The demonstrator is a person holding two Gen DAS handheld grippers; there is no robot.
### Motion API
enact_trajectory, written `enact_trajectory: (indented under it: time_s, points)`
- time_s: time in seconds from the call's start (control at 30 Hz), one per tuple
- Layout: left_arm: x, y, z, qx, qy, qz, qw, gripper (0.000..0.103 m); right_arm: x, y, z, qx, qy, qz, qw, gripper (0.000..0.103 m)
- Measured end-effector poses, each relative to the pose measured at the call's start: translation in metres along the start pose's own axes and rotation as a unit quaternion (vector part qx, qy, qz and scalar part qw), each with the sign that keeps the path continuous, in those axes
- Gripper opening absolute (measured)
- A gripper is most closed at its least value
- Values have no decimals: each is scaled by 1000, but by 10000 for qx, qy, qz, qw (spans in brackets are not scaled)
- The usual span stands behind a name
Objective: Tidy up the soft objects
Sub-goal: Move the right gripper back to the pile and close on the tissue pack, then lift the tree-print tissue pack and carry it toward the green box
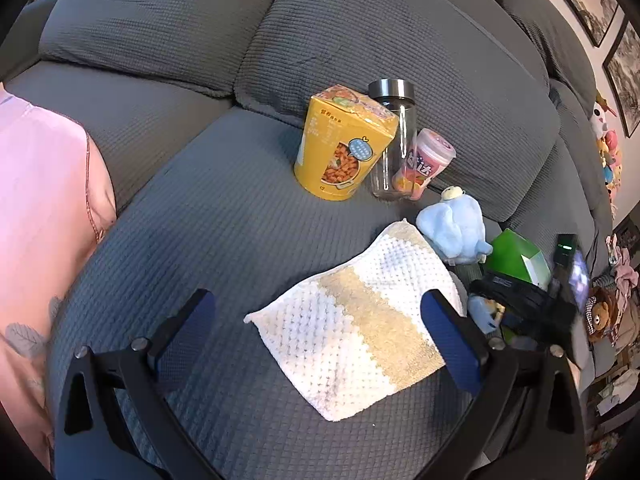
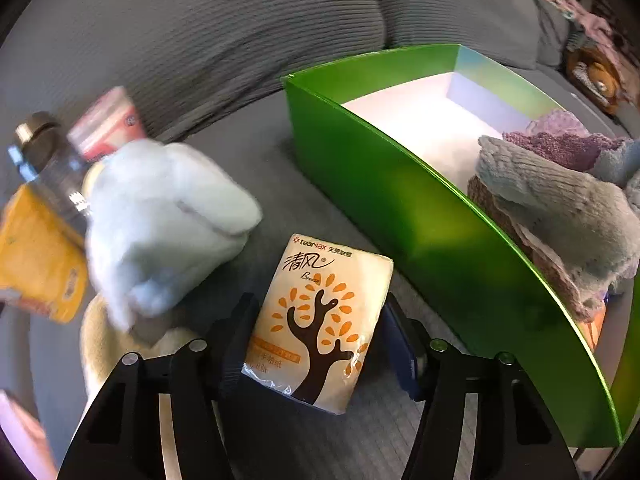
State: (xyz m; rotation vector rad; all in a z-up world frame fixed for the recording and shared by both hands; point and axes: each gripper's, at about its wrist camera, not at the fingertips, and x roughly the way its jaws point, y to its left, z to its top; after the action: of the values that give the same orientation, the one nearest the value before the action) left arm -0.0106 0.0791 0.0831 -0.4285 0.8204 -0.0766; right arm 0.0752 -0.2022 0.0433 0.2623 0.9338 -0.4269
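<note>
My right gripper point(image 2: 316, 340) is shut on a pack of tissues point(image 2: 320, 316) with a brown tree print, held just left of the green box point(image 2: 420, 216). The box holds folded knitted cloths point(image 2: 560, 208) at its right end. A light blue plush toy point(image 2: 168, 224) lies to the left, blurred; it also shows in the left wrist view point(image 1: 456, 228). My left gripper point(image 1: 316, 328) is open above a white and beige towel point(image 1: 356, 328) lying flat on the grey sofa seat point(image 1: 208, 216). The right gripper point(image 1: 532, 300) shows at the right of that view.
A yellow snack box point(image 1: 340, 144), a glass jar with a metal lid point(image 1: 392, 140) and a pink cup point(image 1: 428, 160) stand against the sofa back cushions. A pink cloth point(image 1: 40, 220) lies at the left. Plush toys point(image 1: 608, 148) sit at the far right.
</note>
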Motion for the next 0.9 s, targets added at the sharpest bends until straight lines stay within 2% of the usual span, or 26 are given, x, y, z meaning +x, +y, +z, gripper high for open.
enact_trajectory:
  time_s: [0.1, 0.2, 0.27, 0.37, 0.47, 0.5, 0.57, 0.63, 0.67, 0.77, 0.83, 0.9]
  points:
    - [0, 1, 1, -3, 25, -5, 10000, 101, -33, 5, -11, -472, -293, 299, 9980, 62]
    - [0, 4, 3, -106, 69, -16, 9999, 101, -52, 26, -21, -1056, -156, 1064, 9886, 62]
    - [1, 7, 4, -180, 119, 3, 9998, 101, -61, 50, -34, -1627, 175, 1715, 9715, 62]
    - [1, 13, 6, -281, 142, 98, 9995, 101, -61, 79, -56, -2294, 670, 2360, 9419, 62]
    - [1, 18, 7, -397, 163, 130, 9990, 101, -56, 103, -82, -2799, 1105, 2503, 9202, 62]
    - [2, 20, 7, -454, 199, 116, 9987, 101, -53, 107, -85, -2948, 1130, 2481, 9158, 62]
    - [6, 23, 8, -587, 340, 17, 9977, 101, -48, 114, -89, -3169, 1028, 2359, 9129, 67]
    - [9, 24, 7, -634, 451, -59, 9970, 100, -49, 115, -92, -3228, 1013, 2305, 9124, 82]
    - [9, 24, 7, -626, 480, -47, 9969, 100, -51, 113, -91, -3171, 1027, 2342, 9133, 84]
    - [9, 20, 6, -559, 491, 26, 9972, 100, -55, 98, -76, -2959, 1004, 2411, 9188, 85]
    - [10, 19, 5, -521, 551, 9, 9971, 99, -57, 78, -60, -2707, 838, 2378, 9291, 84]
    - [11, 16, 3, -434, 651, -63, 9969, 93, -61, 62, -50, -2285, 681, 2418, 9406, 84]
